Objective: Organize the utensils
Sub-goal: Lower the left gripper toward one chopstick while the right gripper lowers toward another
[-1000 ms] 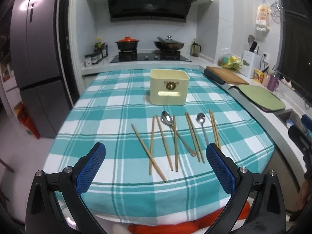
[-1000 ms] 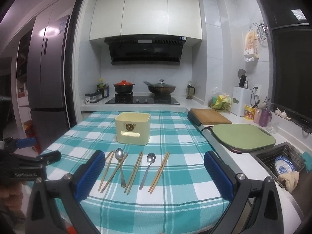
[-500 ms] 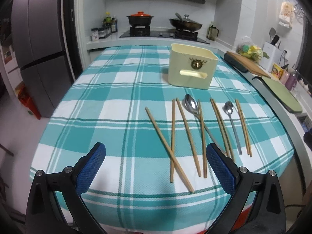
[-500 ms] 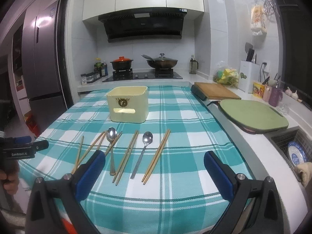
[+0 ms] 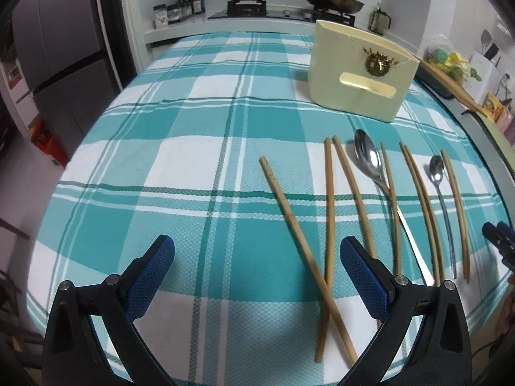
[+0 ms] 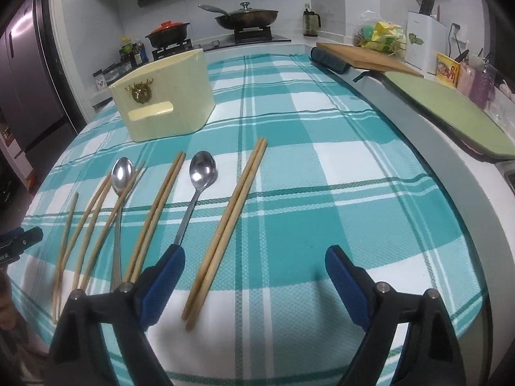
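The right gripper (image 6: 254, 276), jaws closing on nothing, is straddling the chopstick pair (image 6: 225, 231) by the table's (image 6: 370, 173) near edge. Its long axis is running away toward the holder (image 6: 167, 99). The left gripper (image 5: 257, 276) is gaping wide.

A teal-and-white checked tablecloth (image 5: 193, 148), a cream holder (image 5: 360, 74), tan chopsticks (image 6: 225, 225), silver spoons (image 6: 201, 173).

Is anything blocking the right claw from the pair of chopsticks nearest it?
Nothing visible. The right claw is closing over the bare tablecloth with the chopstick pair lying between its fingers, untouched; the small spoon lies just left.
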`<state>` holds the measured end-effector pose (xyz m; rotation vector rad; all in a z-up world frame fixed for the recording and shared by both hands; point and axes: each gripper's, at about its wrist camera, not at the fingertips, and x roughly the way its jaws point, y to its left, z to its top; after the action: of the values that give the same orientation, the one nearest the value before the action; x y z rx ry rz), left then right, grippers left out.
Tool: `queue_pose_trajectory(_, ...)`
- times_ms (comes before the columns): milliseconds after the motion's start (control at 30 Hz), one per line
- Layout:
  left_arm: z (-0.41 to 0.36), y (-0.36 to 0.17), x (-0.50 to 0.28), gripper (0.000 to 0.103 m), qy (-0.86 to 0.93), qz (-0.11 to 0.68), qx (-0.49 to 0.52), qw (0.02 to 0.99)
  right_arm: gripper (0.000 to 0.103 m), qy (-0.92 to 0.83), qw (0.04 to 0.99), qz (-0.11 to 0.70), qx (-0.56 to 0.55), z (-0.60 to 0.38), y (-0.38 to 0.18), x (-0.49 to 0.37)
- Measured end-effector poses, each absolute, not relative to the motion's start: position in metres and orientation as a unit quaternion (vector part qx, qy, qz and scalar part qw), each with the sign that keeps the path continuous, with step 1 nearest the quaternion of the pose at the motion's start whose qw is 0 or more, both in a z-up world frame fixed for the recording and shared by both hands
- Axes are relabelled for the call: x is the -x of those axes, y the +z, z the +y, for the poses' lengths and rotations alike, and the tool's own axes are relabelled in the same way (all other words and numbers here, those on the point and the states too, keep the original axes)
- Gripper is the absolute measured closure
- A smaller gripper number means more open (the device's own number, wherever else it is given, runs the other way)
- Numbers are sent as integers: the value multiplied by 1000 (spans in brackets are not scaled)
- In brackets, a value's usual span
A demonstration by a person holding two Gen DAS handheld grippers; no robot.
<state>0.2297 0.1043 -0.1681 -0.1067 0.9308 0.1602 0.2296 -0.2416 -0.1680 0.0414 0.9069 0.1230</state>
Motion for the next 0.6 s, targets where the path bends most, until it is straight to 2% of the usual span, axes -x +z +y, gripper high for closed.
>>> queue_pose_trajectory(200,106,-180,-244,1,87,460,43,883,21,31,882,470,20,-231,-198,-263)
queue_pose_trajectory(600,113,-208,-263,0,96,492,47,864,21,7,872,483,73,-239,-200,-270)
